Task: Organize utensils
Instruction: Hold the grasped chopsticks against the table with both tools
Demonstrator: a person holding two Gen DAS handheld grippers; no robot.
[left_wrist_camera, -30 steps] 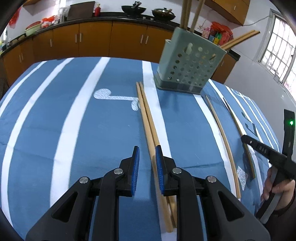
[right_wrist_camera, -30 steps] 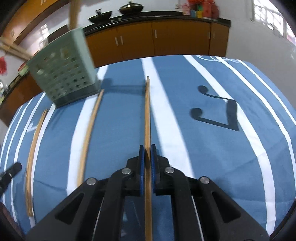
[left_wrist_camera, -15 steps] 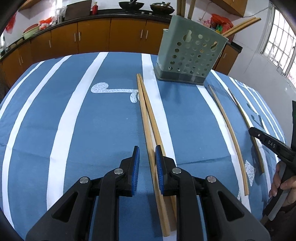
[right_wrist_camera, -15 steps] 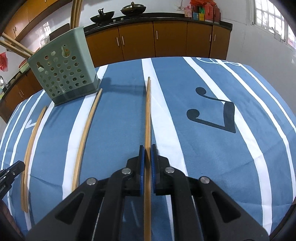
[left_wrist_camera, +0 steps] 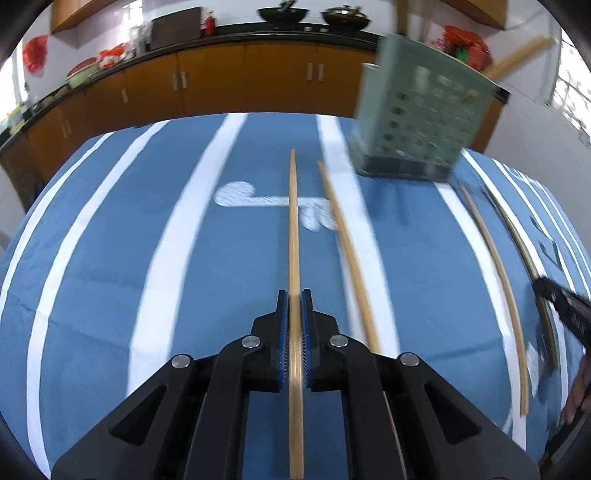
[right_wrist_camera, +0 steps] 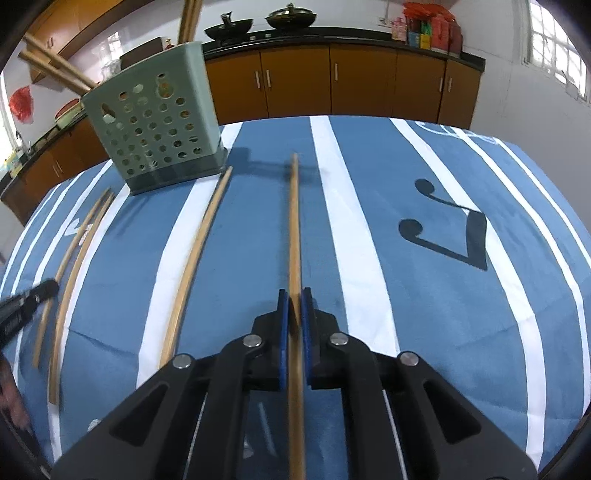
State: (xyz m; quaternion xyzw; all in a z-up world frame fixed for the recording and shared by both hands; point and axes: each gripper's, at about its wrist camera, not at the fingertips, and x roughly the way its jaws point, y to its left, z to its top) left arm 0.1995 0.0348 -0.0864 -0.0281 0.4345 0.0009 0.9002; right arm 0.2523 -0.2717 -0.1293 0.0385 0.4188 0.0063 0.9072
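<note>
Left hand-held gripper [left_wrist_camera: 294, 301] clamped narrow on chopstick [left_wrist_camera: 293, 229], stick running toward 12 o'clock. Right hand-held gripper [right_wrist_camera: 294, 301] likewise pinching another chopstick [right_wrist_camera: 294, 225]. Holder [right_wrist_camera: 155, 125] at 10 o'clock in right view, sticks poking from top. Loose chopsticks [left_wrist_camera: 347, 254] on blue striped cloth [left_wrist_camera: 110, 258] over table. Wooden cabinets [right_wrist_camera: 332, 81], woks [right_wrist_camera: 291, 16] at 12 o'clock.

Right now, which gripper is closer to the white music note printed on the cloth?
Left. The left gripper has the white music note just ahead, beneath its chopstick. From the right gripper it lies far left, beyond loose chopsticks.
</note>
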